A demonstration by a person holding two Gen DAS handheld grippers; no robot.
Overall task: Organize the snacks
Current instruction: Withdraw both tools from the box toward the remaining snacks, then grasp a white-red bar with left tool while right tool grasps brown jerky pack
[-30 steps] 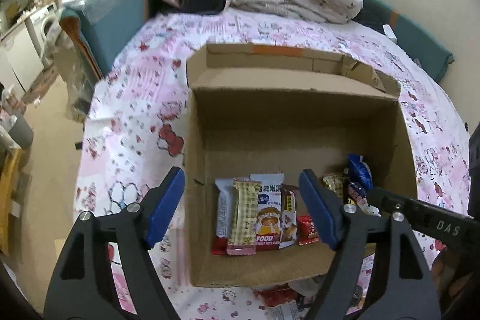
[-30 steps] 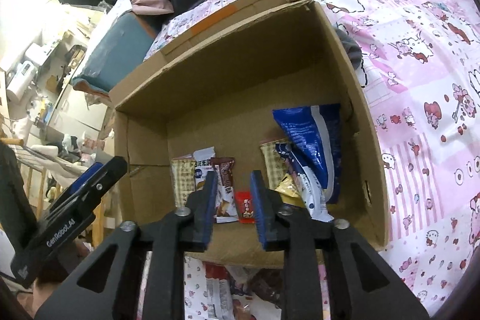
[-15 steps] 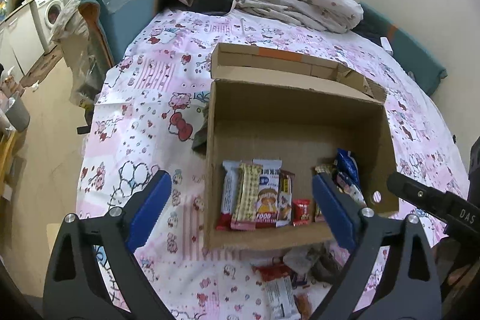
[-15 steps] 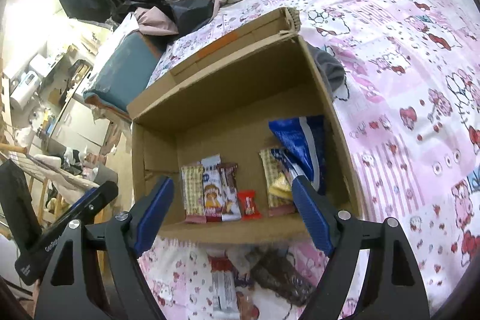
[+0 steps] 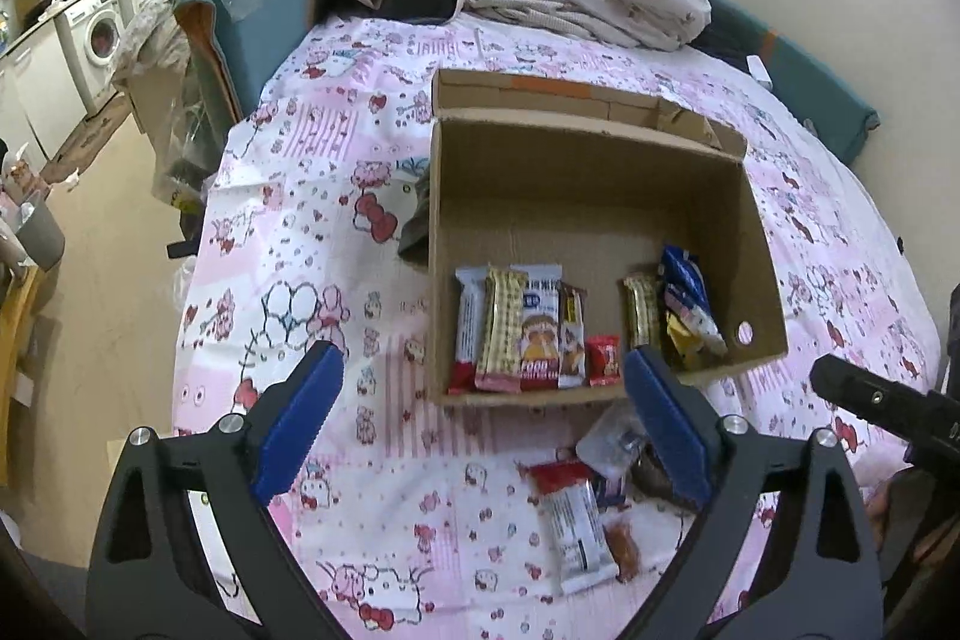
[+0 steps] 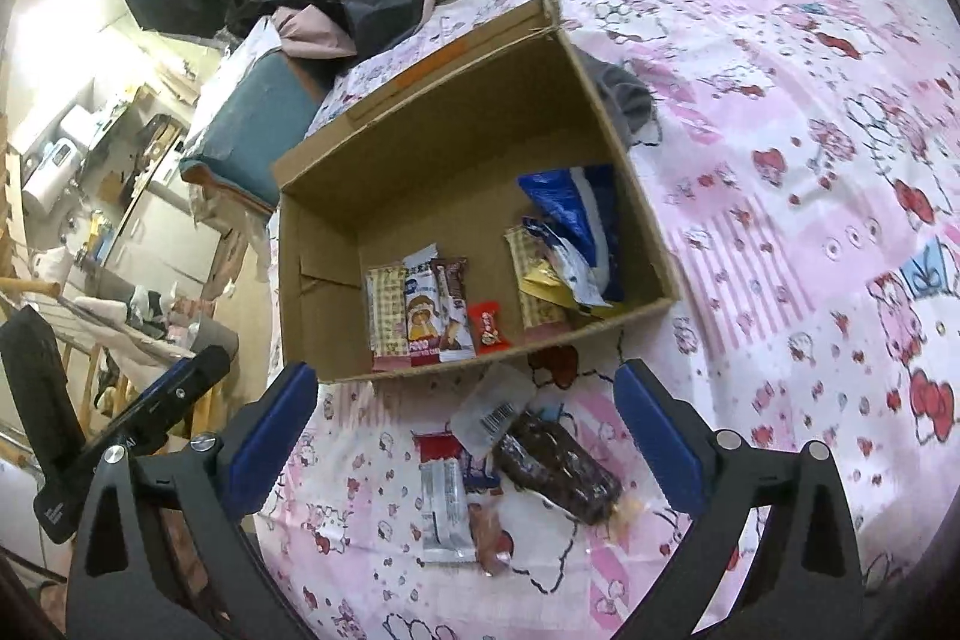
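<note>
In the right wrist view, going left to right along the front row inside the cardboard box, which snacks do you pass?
Checkered wafer bar → cartoon-face rice snack → brown chocolate bar → small red candy → second checkered bar, partly under the gold and blue packets.

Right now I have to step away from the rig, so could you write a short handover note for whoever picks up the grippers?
Left gripper: open, empty, above the bedspread.
Right gripper: open, empty, above the loose snacks.
Box: a row of snacks stands along its near wall, with the red candy in the middle and the blue bag at the right.
Left to do: white bar, dark brown bar, clear wrapper and orange piece lie in front of the box.
</note>
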